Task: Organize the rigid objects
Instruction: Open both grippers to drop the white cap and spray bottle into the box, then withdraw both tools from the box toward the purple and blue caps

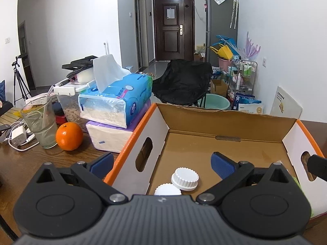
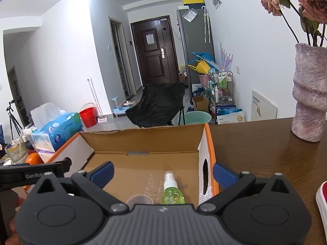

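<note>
An open cardboard box [image 1: 204,120] with orange edges stands on the wooden table. Two white ribbed-cap bottles [image 1: 185,178] lie in its near left corner, just under my left gripper [image 1: 161,163]. That gripper is open and empty; its left finger [image 1: 102,162] is outside the box's left wall and its right finger is inside. In the right wrist view a green spray bottle [image 2: 172,194] and a clear cap [image 2: 140,200] lie on the box [image 2: 143,134] floor. My right gripper [image 2: 163,173] hangs open and empty over them, its right finger [image 2: 223,175] outside the right wall.
Left of the box are stacked tissue packs [image 1: 116,102], an orange [image 1: 69,135], a glass with a straw [image 1: 39,122] and a charger with cables [image 1: 17,136]. A pink vase with dried roses [image 2: 308,94] stands on the table to the right. A red-and-white object [image 2: 323,196] lies at the right edge.
</note>
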`<action>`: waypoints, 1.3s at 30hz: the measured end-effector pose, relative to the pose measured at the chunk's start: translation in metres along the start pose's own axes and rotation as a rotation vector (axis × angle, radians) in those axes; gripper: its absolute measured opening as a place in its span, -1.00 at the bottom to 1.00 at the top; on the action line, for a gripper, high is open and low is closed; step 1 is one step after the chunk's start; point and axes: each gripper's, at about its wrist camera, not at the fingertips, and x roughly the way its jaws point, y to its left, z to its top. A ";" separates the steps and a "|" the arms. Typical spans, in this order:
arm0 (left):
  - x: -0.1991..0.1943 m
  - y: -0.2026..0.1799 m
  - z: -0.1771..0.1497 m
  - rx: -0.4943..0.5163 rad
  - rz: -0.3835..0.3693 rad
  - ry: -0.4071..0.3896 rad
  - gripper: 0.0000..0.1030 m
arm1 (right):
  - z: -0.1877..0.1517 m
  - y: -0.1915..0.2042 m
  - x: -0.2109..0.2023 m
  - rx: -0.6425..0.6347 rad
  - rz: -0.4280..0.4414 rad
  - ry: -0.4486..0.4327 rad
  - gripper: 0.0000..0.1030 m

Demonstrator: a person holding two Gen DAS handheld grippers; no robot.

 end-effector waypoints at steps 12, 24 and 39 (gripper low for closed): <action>-0.034 0.002 -0.003 -0.001 -0.015 -0.043 1.00 | 0.003 0.005 -0.036 -0.016 0.005 -0.077 1.00; -0.071 0.020 -0.017 -0.024 -0.011 -0.054 1.00 | -0.008 0.014 -0.076 -0.020 0.021 -0.111 1.00; -0.126 0.038 -0.048 -0.015 -0.020 -0.078 1.00 | -0.036 0.018 -0.128 -0.038 0.006 -0.110 1.00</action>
